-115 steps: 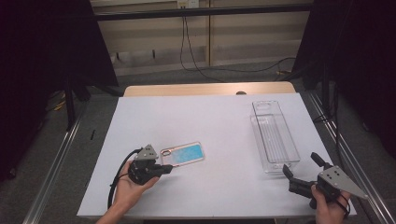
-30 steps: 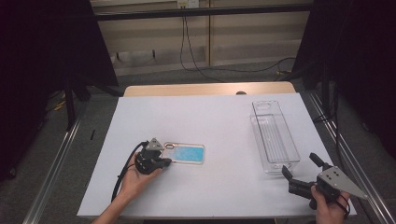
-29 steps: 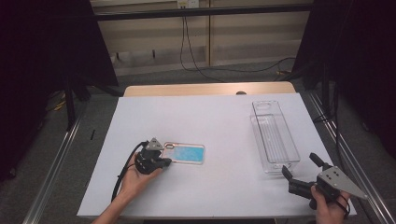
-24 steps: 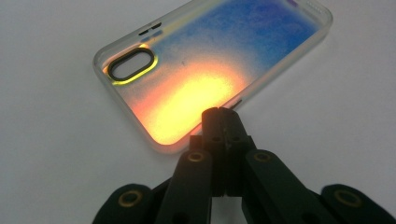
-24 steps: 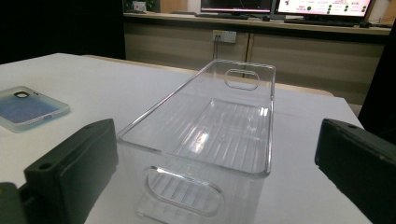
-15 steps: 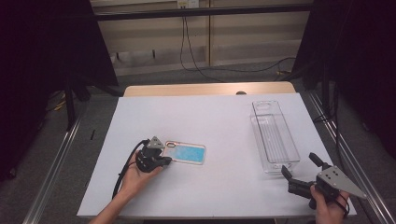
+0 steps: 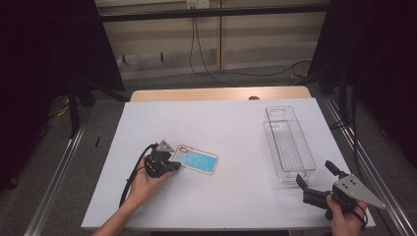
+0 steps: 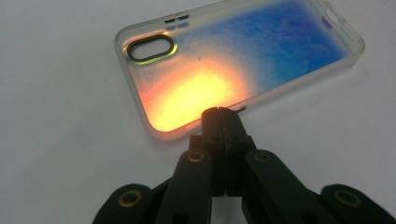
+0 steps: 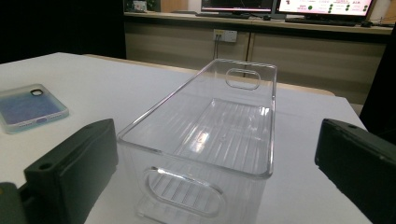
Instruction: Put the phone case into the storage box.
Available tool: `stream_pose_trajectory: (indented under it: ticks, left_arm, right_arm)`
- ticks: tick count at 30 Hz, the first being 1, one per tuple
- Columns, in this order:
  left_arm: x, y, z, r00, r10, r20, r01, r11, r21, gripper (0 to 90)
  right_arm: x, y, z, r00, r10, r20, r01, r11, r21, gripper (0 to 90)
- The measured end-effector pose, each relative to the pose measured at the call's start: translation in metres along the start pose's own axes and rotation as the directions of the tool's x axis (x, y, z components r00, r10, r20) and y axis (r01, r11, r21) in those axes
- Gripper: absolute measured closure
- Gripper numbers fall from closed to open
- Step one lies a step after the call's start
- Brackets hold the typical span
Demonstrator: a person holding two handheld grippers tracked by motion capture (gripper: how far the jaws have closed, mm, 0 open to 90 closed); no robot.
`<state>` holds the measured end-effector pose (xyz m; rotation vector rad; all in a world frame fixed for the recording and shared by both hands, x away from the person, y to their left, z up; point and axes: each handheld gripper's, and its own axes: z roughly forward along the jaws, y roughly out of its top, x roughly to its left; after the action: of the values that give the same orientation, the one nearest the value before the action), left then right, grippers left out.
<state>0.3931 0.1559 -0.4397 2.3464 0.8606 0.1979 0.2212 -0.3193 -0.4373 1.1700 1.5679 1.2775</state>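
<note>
Case [image 8: 233,65] lies flat on the white surface [image 7: 236,128], left of centre. We judge it light, thin, bendy w/ slick plastic; best taken by a long rim. Left gripper [image 8: 218,114]: fingers shut, tips at near rim, nothing held. Right gripper [image 7: 314,179]: fingers wide, facing the rigid clear bin [image 9: 210,126].

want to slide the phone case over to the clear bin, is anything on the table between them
Nothing visible does. The white tabletop between the phone case and the clear bin is bare. The shut left tongs sit at the case's near edge; the open right tongs wait by the bin's near end.
</note>
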Motion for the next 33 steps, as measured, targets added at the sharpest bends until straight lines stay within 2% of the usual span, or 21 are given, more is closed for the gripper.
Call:
stream_pose_trajectory:
  ticks: [6, 17, 20, 22, 26, 33]
  left_arm:
    - [0.003, 0.003, 0.003, 1.0000, -0.007, -0.002, 0.007, 1.0000, -0.005, 90.0]
    - [0.010, 0.006, 0.006, 0.9995, -0.027, 0.018, 0.027, 0.9996, -0.009, 90.0]
    - [0.013, 0.010, 0.009, 0.9997, -0.024, 0.005, 0.024, 0.9997, -0.007, 90.0]
    - [0.015, 0.013, 0.011, 0.9992, -0.039, 0.012, 0.039, 0.9992, -0.005, 90.0]
    - [0.020, 0.016, 0.013, 0.9985, -0.045, 0.032, 0.045, 0.9990, 0.000, 90.0]
    - [0.024, 0.022, 0.018, 0.9987, -0.046, 0.021, 0.046, 0.9990, 0.001, 90.0]
  right_arm:
    - [-0.001, 0.000, 0.000, 1.0000, 0.001, 0.004, -0.001, 1.000, -0.001, 0.0]
    - [0.000, 0.000, 0.001, 1.0000, 0.000, 0.002, 0.000, 1.000, 0.000, 0.0]
    - [0.000, 0.000, 0.001, 1.0000, 0.001, 0.001, -0.001, 1.000, 0.000, 0.0]
    - [0.000, 0.000, 0.001, 1.0000, 0.000, 0.001, 0.000, 1.000, 0.000, 0.0]
    - [0.000, 0.000, 0.000, 1.0000, 0.002, 0.001, -0.002, 1.000, -0.001, 0.0]
    - [0.000, 0.000, 0.000, 1.0000, -0.001, -0.001, 0.001, 1.000, -0.001, 0.0]
